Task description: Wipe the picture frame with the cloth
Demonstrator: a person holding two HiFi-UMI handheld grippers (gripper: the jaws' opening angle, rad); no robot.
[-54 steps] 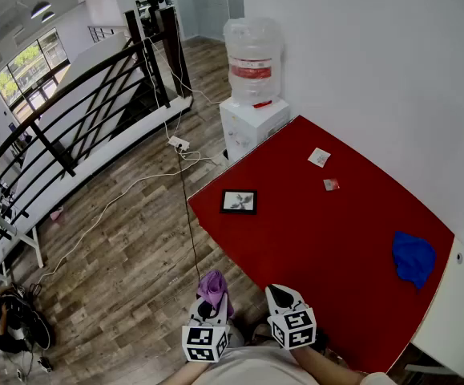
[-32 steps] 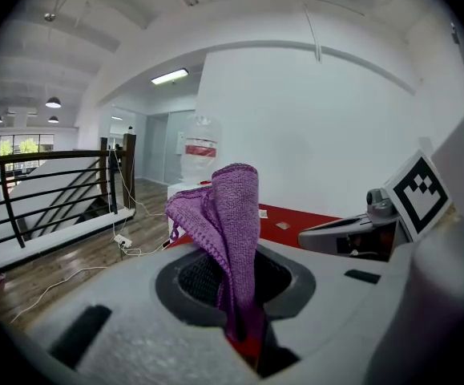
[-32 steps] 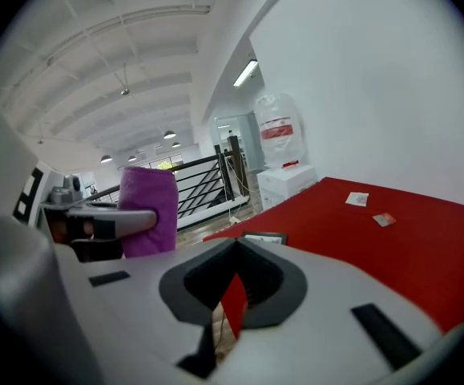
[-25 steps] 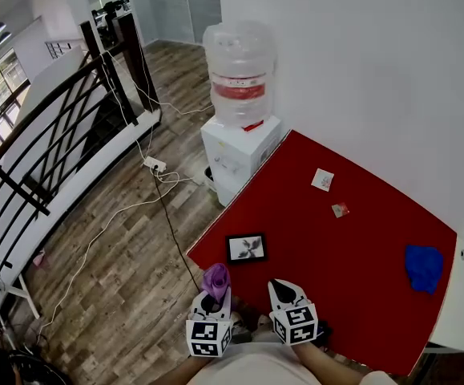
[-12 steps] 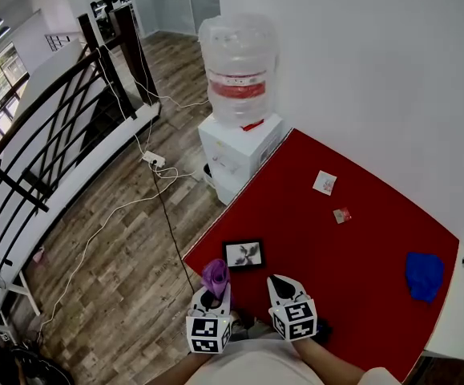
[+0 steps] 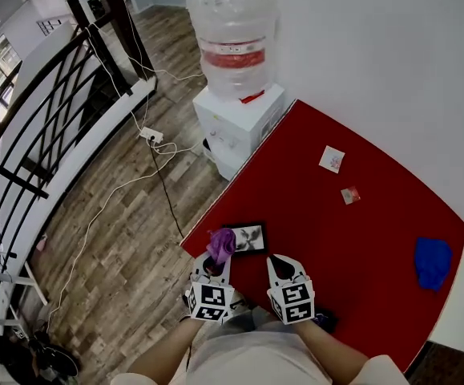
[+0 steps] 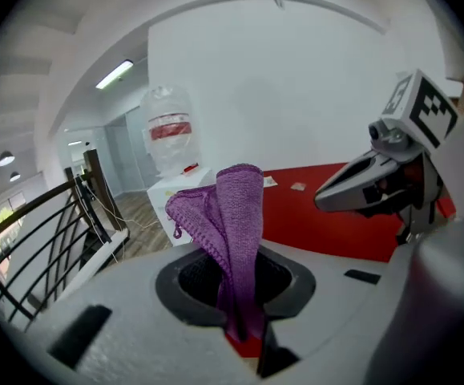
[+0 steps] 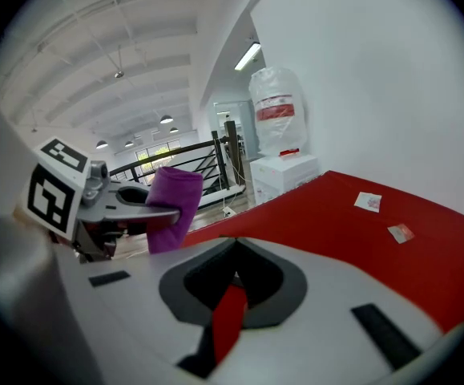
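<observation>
Left tool (image 6: 215, 266) clenched on purple cloth (image 6: 220, 245) near picture frame (image 6: 250, 237); right tool (image 6: 283, 263) closed, empty.

Picture frame (image 6: 248, 237): small, black-bordered, pale print inside, lying flat near left corner of red table (image 6: 360, 239). Cloth (image 7: 233, 211): purple, knitted, bunched upright, pinched in closed jaws of left gripper (image 7: 244, 327), overlapping frame's left edge in head view; contact not determinable.

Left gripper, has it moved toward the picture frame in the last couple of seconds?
Yes. The left gripper, shut on the purple cloth, has come forward toward the picture frame; the cloth now overlaps the frame's left edge in the head view.
</observation>
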